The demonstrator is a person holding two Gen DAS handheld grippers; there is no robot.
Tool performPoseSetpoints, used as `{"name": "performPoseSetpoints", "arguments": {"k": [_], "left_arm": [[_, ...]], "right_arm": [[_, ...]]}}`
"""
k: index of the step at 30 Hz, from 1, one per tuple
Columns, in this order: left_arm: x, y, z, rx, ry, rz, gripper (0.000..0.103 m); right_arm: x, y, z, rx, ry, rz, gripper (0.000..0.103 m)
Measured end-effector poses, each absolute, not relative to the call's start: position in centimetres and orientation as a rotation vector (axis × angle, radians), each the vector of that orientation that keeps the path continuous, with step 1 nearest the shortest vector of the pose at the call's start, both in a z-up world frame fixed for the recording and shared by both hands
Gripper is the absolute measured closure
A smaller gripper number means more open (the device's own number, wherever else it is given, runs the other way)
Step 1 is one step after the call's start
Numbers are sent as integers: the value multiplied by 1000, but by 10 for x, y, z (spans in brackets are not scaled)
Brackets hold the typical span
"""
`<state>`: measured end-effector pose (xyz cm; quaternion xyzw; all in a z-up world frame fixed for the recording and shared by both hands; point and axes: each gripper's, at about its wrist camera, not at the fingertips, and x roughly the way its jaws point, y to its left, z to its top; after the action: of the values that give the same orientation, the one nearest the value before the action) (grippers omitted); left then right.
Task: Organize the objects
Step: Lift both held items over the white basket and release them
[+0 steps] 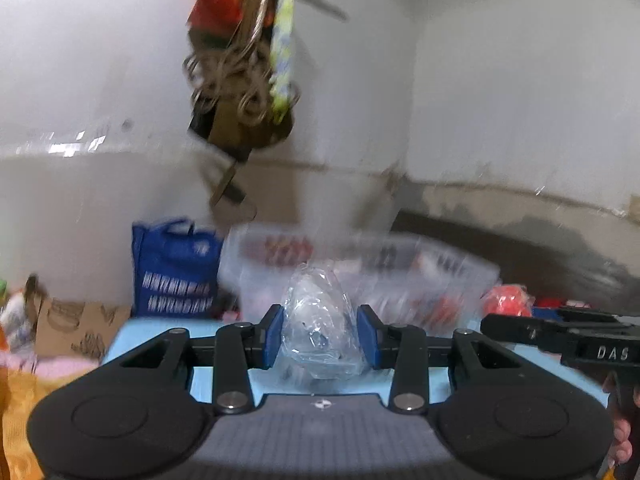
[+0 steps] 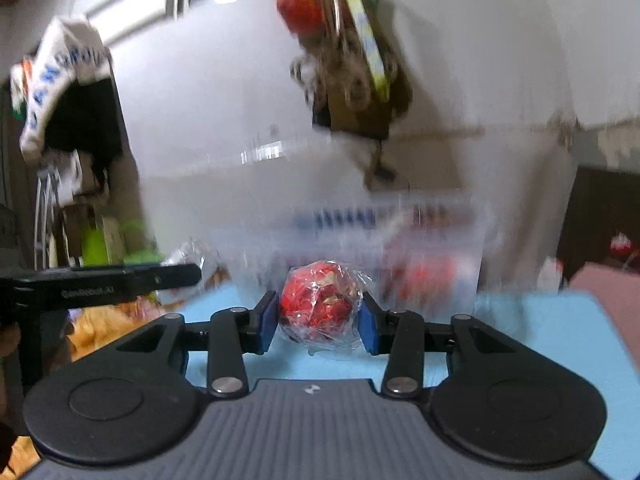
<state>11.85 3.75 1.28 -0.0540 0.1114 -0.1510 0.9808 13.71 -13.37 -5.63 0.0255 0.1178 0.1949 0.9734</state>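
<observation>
A white wall (image 1: 500,100) with a bundle of hanging bags (image 1: 244,64) rises behind a light blue tabletop (image 2: 532,332), where a clear plastic bin (image 1: 400,276) stands blurred beside a blue bag (image 1: 176,268). The left tool (image 1: 322,338) is clamped on a clear wrapped packet (image 1: 316,328), held above the tabletop just before the bin. The right tool (image 2: 318,322) is clamped on a red wrapped ball (image 2: 320,304), also held over the tabletop in front of the bin.

Even indoor light, fisheye bending at edges, background smeared by motion blur.
</observation>
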Motion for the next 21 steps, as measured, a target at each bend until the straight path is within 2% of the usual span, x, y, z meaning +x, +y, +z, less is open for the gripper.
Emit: {"name": "performPoseSetpoints", "arguments": {"k": [4,7,13,15,16,17,19,21], "left_arm": [[144,27,59,-105,216,-325,59],[177,17,81,-85,236,-301,59],[233,10,79,-84,356,-254,59],[242,10,72,-79,366,-223,47],[245,11,68,-83,374,-214,30],[248,13,65,-91,372,-222,21],[249,18,60,-107,369,-233,16],[246,22,59,-119,359,-232,10]], "right_arm": [[158,-140,-4,81,169,404,58],[201,-136,21,114,190,420,58],[260,-112,14,14,282,371,58],[271,-109,6,-14,301,372,54],[277,-108,2,-19,313,369,40],[281,-108,-1,-25,327,374,31],[279,-110,-3,-21,291,358,11],[270,-117,-1,-5,254,380,0]]}}
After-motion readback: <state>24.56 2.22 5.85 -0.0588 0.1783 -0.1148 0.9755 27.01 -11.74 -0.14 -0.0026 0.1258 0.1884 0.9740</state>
